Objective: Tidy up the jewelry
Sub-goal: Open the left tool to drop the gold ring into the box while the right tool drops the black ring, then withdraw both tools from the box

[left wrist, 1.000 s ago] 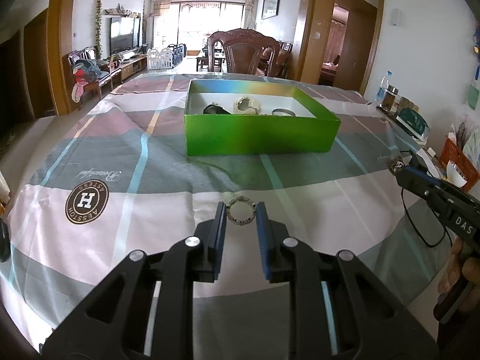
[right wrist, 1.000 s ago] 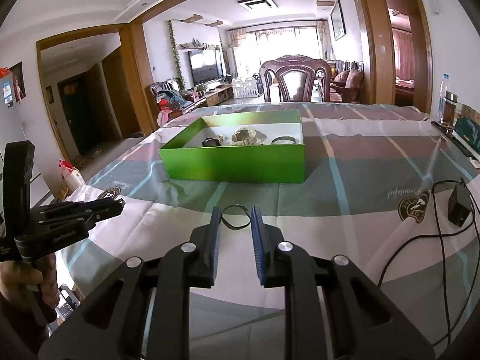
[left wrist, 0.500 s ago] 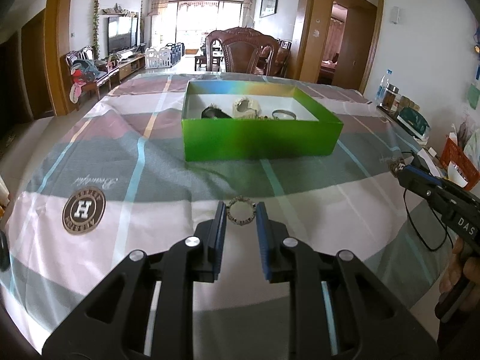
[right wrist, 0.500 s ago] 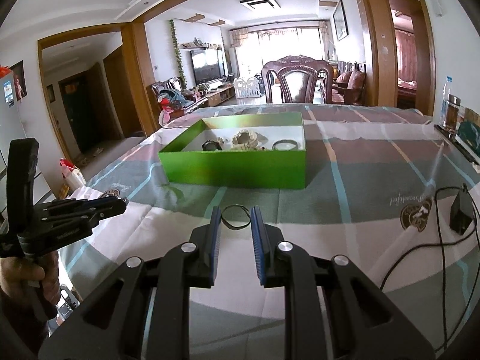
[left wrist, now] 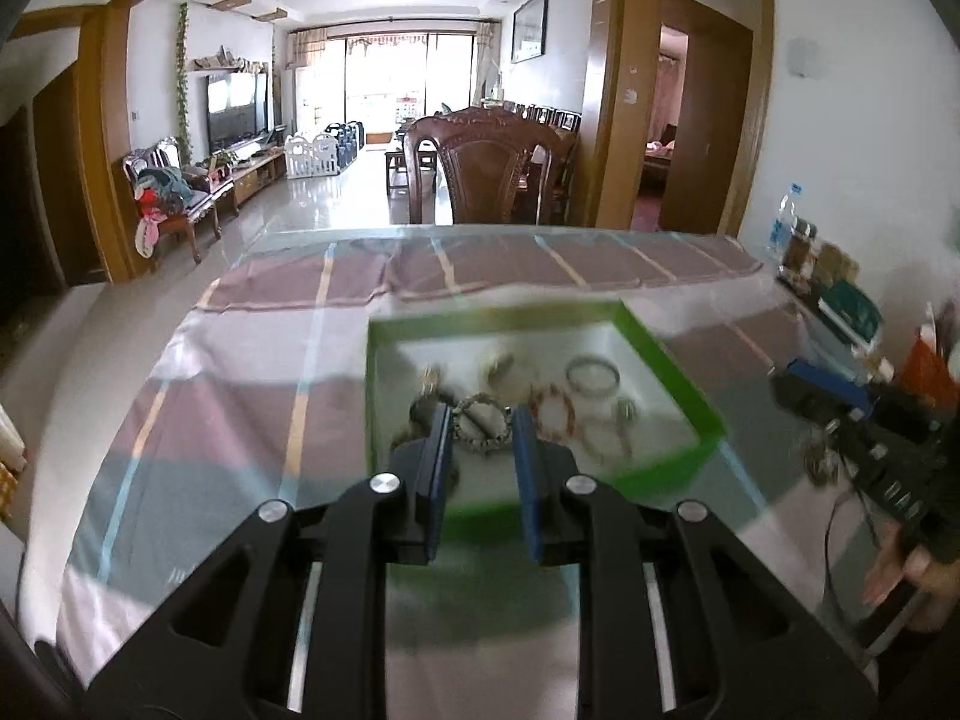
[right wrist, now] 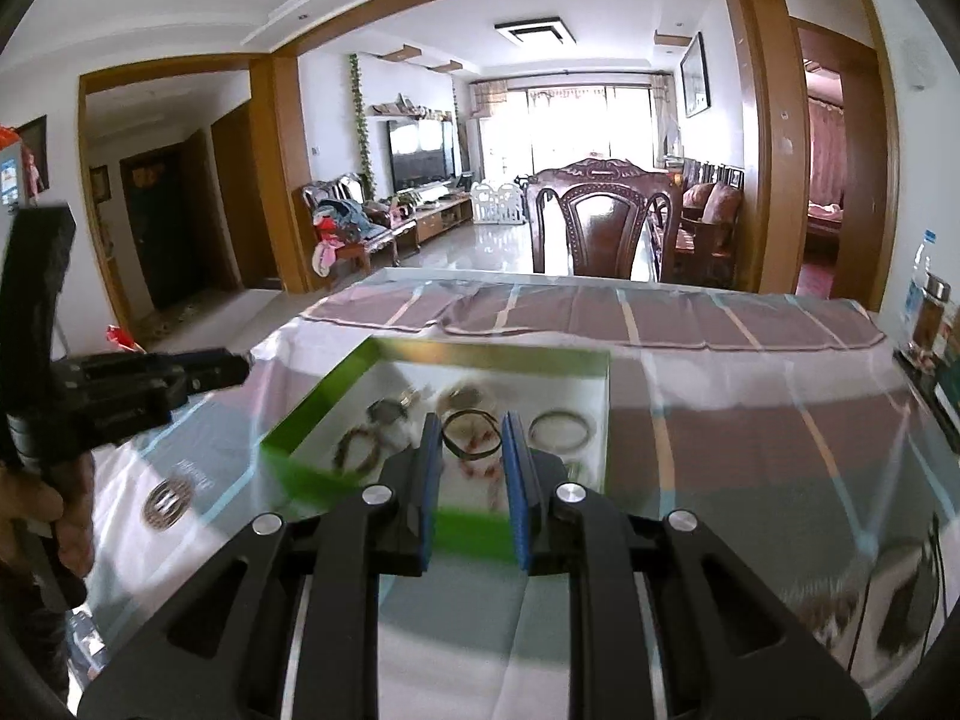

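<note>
My left gripper (left wrist: 481, 438) is shut on a silver beaded bracelet (left wrist: 480, 399), which hangs between its fingertips over the near left part of the green box (left wrist: 675, 363). In the right wrist view, my right gripper (right wrist: 471, 438) is shut on a thin black band (right wrist: 471, 413) above the box's near side (right wrist: 312, 414). The white-floored box holds several pieces, among them a silver bangle (left wrist: 591, 375) and a red bead bracelet (left wrist: 552, 414). Both views are motion-blurred.
The box sits on a checked tablecloth (left wrist: 252, 396). A black adapter with a cable (right wrist: 918, 594) lies at the right. Bottles and jars (left wrist: 792, 234) line the table's right edge. A carved wooden chair (left wrist: 492, 174) stands behind the far edge.
Both grippers have moved forward and upward from the near part of the table to above the green box, each still carrying its bracelet. The box's inside now shows from above.
</note>
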### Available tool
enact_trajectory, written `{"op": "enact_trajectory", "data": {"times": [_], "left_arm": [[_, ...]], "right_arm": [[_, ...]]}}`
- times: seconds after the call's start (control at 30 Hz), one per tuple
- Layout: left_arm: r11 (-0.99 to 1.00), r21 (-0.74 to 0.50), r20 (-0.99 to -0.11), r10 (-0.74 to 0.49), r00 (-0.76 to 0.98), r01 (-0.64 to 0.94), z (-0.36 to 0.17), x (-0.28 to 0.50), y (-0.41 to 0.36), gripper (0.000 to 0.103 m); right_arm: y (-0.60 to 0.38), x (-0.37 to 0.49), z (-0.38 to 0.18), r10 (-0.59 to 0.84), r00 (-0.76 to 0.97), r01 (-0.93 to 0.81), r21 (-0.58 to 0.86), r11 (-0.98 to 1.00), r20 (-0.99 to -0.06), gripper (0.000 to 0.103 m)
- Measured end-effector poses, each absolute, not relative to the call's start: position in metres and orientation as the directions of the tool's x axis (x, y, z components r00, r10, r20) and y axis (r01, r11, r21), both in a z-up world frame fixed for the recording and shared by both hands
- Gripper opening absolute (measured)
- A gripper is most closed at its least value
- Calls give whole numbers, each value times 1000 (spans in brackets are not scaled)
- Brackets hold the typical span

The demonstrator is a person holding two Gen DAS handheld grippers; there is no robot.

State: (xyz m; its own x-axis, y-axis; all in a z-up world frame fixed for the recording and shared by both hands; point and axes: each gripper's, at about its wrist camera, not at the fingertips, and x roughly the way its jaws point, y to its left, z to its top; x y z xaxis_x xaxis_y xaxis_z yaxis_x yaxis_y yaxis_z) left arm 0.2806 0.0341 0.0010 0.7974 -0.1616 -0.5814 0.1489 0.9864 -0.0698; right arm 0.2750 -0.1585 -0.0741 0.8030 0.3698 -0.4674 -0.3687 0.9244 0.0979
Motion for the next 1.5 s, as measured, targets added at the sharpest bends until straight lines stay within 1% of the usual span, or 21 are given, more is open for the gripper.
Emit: {"op": "enact_trajectory", "data": {"times": [0.1, 0.17, 0.27, 0.37, 0.43, 0.47, 0.5, 0.53, 0.57, 0.6, 0.63, 0.7, 0.77, 0.93, 1.03, 1.17, 1.27, 1.4, 1.5], "left_arm": [[985, -85, -611, -172, 773, 152, -1, 325, 30, 20], [988, -66, -642, -148, 752, 138, -9, 353, 24, 20], [991, -66, -682, -129, 720, 116, -27, 387, 20, 20], [993, -69, -705, -119, 699, 100, -43, 405, 17, 20], [994, -55, -707, -106, 699, 95, -50, 404, 14, 21], [995, -46, -704, -98, 703, 93, -52, 401, 13, 28], [995, -33, -701, -89, 708, 93, -52, 398, 13, 40], [996, 9, -680, -56, 731, 84, -49, 390, 10, 73], [997, 35, -651, -34, 759, 74, -46, 383, 8, 93], [996, 64, -607, -8, 795, 59, -40, 373, 7, 96], [995, 96, -554, 21, 832, 39, -34, 357, 5, 99], [993, 115, -520, 32, 853, 33, -25, 334, 2, 99], [995, 96, -501, 18, 865, 35, -18, 308, 3, 99], [994, 106, -480, 28, 877, 26, -11, 253, 2, 99], [994, 103, -485, 23, 874, 31, -13, 223, 3, 99], [997, 68, -506, 13, 862, 25, -22, 186, 7, 99], [999, 37, -491, 6, 871, 14, -29, 157, 12, 99], [998, -55, -457, -33, 889, 8, -50, 103, 27, 99], [991, -136, -473, -49, 880, -18, -76, 70, 42, 99]], "right_arm": [[-156, 317, -81, 365, 783, -352, 126, 928, -504, 20], [-156, 347, -90, 358, 763, -329, 153, 932, -539, 20], [-152, 373, -101, 338, 752, -312, 146, 939, -566, 20], [-148, 391, -112, 333, 734, -303, 153, 941, -592, 20], [-147, 391, -115, 338, 729, -310, 153, 938, -596, 20], [-146, 390, -115, 341, 727, -315, 151, 937, -596, 23], [-145, 387, -116, 336, 730, -316, 141, 938, -596, 32], [-145, 382, -115, 324, 739, -309, 129, 942, -591, 58], [-148, 373, -111, 309, 769, -291, 124, 949, -559, 77], [-151, 363, -106, 295, 800, -274, 120, 954, -523, 87], [-154, 352, -102, 283, 821, -259, 117, 959, -496, 91], [-160, 332, -93, 273, 847, -245, 121, 962, -456, 99], [-170, 304, -83, 276, 868, -241, 138, 961, -412, 100], [-184, 244, -70, 259, 897, -222, 139, 965, -359, 100], [-186, 210, -71, 249, 900, -215, 131, 968, -358, 100], [-189, 172, -80, 227, 902, -194, 126, 973, -366, 100], [-189, 143, -90, 211, 906, -173, 133, 976, -367, 100], [-185, 101, -110, 218, 900, -189, 113, 975, -376, 100], [-179, 74, -126, 223, 898, -199, 102, 975, -380, 100]]}}
